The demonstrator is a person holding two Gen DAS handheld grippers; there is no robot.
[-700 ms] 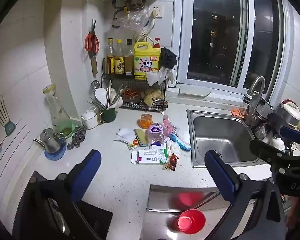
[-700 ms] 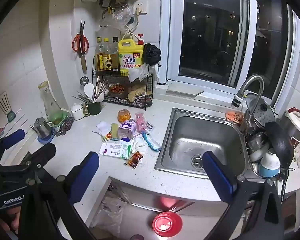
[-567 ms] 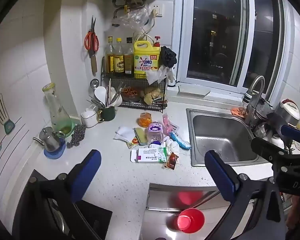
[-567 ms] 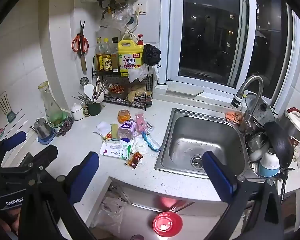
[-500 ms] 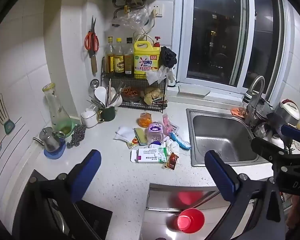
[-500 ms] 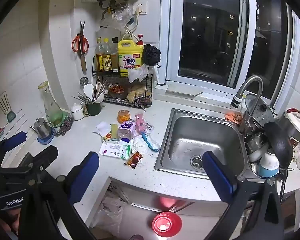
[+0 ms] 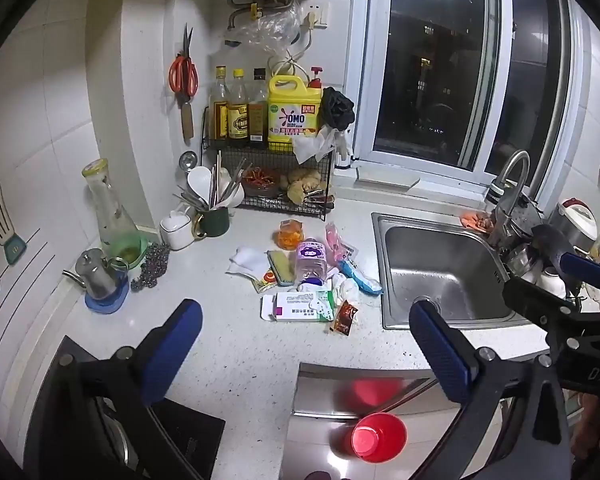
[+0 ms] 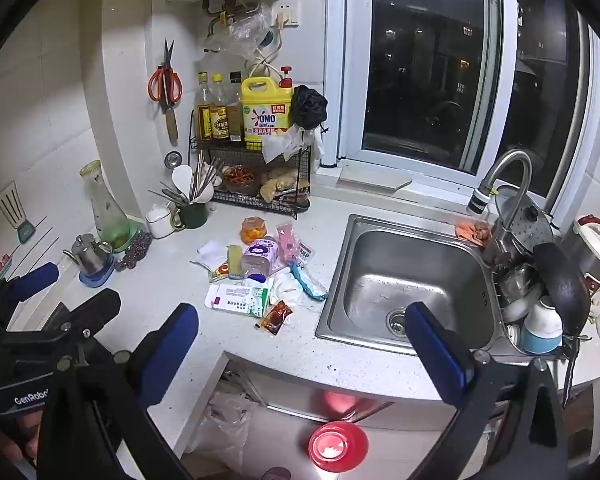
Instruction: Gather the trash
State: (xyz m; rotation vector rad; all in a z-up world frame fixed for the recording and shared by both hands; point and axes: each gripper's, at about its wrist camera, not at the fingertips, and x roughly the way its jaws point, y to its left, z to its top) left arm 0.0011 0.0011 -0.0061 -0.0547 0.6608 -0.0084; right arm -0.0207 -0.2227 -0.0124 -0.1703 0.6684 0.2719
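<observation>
Trash pile (image 7: 308, 280) between rack and sink (image 7: 440, 264)
Bare counter (image 7: 236, 344) lies before it; left gripper (image 7: 304, 354) and right gripper (image 8: 300, 354) gape wide, empty, touching nothing.

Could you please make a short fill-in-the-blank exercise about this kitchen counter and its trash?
1. The scissors hanging on the wall have ____ handles.
2. The trash pile lies on the counter to the ____ of the sink.
3. Both the left gripper and the right gripper are ____.

Missing words: orange; left; open
</observation>
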